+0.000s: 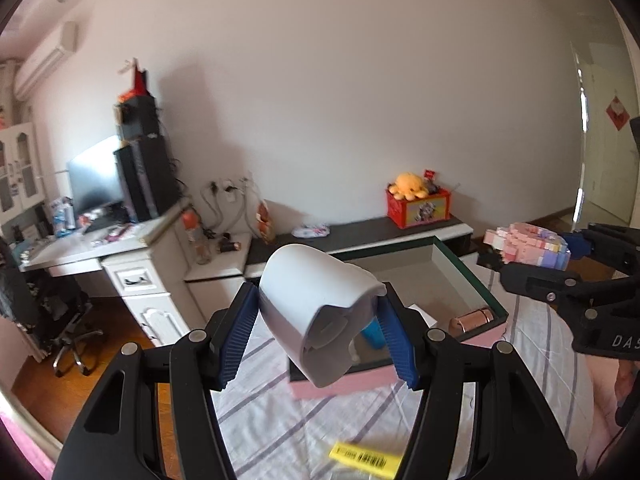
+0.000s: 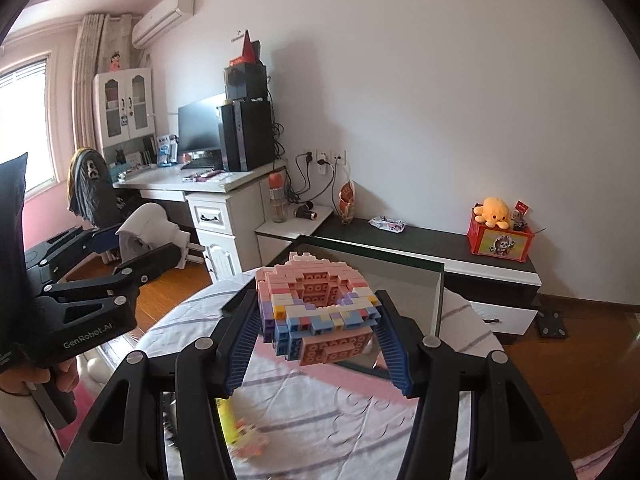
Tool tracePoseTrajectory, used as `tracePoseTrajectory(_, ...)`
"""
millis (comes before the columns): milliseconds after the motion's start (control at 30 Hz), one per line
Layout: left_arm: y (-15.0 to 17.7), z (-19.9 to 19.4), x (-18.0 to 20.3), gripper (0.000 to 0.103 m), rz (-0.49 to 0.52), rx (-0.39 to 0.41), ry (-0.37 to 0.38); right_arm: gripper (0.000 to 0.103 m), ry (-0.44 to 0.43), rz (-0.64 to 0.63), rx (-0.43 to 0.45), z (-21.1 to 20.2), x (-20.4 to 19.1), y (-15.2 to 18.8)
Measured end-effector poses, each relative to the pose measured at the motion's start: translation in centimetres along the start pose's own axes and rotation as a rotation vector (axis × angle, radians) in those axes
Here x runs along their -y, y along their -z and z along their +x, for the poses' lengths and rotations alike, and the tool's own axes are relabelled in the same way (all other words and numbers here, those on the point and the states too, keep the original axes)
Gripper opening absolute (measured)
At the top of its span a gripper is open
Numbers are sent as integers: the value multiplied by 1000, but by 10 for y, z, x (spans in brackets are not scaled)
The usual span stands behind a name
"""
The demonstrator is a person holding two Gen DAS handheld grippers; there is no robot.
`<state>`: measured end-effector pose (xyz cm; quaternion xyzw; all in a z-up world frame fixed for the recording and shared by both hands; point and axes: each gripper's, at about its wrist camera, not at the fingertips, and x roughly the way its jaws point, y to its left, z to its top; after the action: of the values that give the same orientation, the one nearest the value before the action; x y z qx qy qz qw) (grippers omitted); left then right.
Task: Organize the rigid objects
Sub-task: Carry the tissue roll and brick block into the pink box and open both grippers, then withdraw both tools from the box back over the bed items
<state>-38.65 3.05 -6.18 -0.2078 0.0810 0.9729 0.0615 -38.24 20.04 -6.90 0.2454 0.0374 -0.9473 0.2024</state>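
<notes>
Grippers first: left gripper point(image 1: 318, 320) is about half open, its blue pads clamped on both sides of a white rounded plastic gadget point(image 1: 320, 312), lifted above the bed. Right gripper point(image 2: 318, 328) is also around half open, holding a pastel brick-built model point(image 2: 316, 308), pink on top with blue and purple rows. Below them, a yellow barcode-labelled item point(image 1: 364, 458) lies on the striped sheet point(image 1: 272, 420). Just beyond sits an open pink-sided box point(image 1: 432, 276) holding a rose-gold cylinder point(image 1: 472, 318) and something blue. Farther back there's a low cabinet point(image 2: 440, 248) with a red toy box point(image 2: 502, 242) and orange plush octopus point(image 2: 496, 210), desk point(image 2: 192, 182) off to the left.
</notes>
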Motion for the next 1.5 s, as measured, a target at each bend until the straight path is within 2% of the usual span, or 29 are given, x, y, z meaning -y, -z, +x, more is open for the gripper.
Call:
tracePoseTrajectory(200,-7,76,7,61,29,-93,50,57,15,-12,-80,54,23,-7)
tracePoseTrajectory(433,9,150,20,61,69,-222,60,57,33,-12,-200,121,50,3)
tracePoseTrajectory(667,26,179,24,62,70,-276,48,57,58,6,-306,162,72,22)
tracePoseTrajectory(767,27,181,22,63,67,-274,32,57,70,18,-330,169,79,28)
tracePoseTrajectory(900,28,180,19,77,61,-275,25,57,85,38,-348,173,89,33)
tracePoseTrajectory(967,27,177,18,78,51,-267,24,57,94,43,-359,175,91,35)
tracePoseTrajectory(1033,25,172,15,85,38,-264,27,57,100,48,-367,176,93,38)
tracePoseTrajectory(1200,21,154,8,93,22,-238,-6,58,92,73,-353,175,93,37)
tracePoseTrajectory(1300,18,138,-1,99,-23,-217,-21,58,106,91,-331,168,93,37)
tracePoseTrajectory(1367,17,125,-10,100,-62,-201,-29,59,105,107,-310,160,93,34)
tracePoseTrajectory(1433,17,112,-15,102,-91,-188,-24,61,113,109,-276,148,91,30)
tracePoseTrajectory(1500,18,98,-18,102,-101,-177,-39,79,126,107,-261,140,89,26)
